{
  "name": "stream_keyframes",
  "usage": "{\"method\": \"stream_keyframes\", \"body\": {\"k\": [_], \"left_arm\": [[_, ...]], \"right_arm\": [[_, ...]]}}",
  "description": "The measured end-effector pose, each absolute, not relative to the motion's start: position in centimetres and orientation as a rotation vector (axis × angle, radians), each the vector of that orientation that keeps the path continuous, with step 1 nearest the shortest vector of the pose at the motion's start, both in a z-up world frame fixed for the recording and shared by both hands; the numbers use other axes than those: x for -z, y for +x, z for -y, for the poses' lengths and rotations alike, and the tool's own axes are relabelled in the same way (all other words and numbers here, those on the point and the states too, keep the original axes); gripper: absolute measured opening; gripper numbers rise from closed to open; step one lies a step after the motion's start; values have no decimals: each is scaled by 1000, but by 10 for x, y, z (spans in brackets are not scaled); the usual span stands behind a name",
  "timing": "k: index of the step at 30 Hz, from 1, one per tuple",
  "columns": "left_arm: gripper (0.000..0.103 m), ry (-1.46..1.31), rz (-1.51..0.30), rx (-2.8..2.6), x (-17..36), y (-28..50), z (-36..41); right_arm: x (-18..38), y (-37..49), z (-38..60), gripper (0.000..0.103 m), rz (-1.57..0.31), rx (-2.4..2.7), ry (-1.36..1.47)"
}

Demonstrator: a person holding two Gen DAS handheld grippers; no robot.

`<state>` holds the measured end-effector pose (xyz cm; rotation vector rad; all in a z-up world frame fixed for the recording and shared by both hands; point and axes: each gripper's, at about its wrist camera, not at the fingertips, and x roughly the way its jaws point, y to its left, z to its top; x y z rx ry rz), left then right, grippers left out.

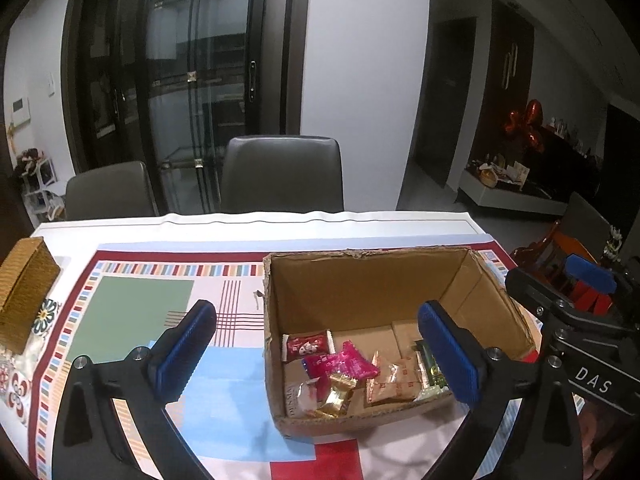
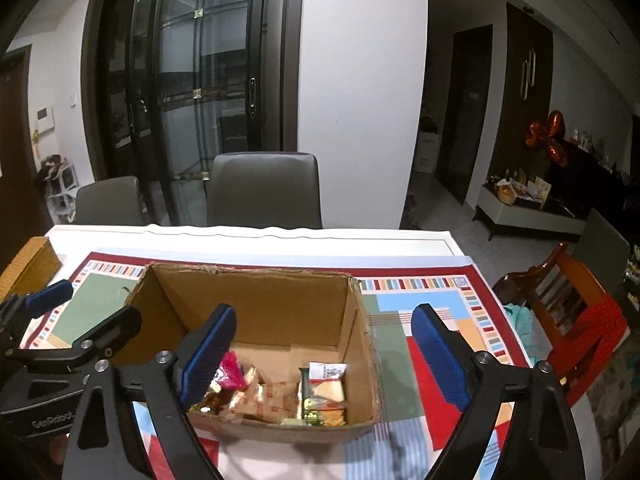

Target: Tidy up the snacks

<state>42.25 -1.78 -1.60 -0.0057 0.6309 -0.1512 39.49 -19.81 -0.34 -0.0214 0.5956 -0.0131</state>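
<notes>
i note a patterned tablecloth (image 1: 132, 308) covering the table before me. a woven straw box (image 1: 24, 292) sits at its left edge. two grey chairs (image 2: 264, 190) stand behind the far side. a wooden chair (image 2: 568, 304) stands to my right, and orange foil balloons (image 2: 550, 138) beyond it.

wrapped snacks (image 1: 352, 376) heaped in open cardboard box (image 1: 372, 280) (upright)
</notes>
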Motion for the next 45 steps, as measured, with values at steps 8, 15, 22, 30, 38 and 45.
{"method": "stream_keyframes", "body": {"k": [8, 15, 22, 30, 38, 45], "left_arm": [[102, -1, -595, 124, -1, 400, 11], [103, 12, -562, 104, -14, 375, 8], [103, 20, -546, 94, -20, 349, 7], [103, 39, -533, 100, -19, 315, 10], [103, 54, -503, 105, -19, 274, 13], [103, 47, -497, 115, -16, 244, 15]], "right_arm": [[-6, 380, 200, 93, -571, 16, -15], [-18, 358, 197, 93, -543, 6, -6], [-20, 334, 197, 93, -534, -4, -12], [-16, 303, 201, 93, -535, -16, 3], [-11, 268, 205, 93, -534, -17, 18], [-9, 237, 207, 93, -519, 4, 21]]}}
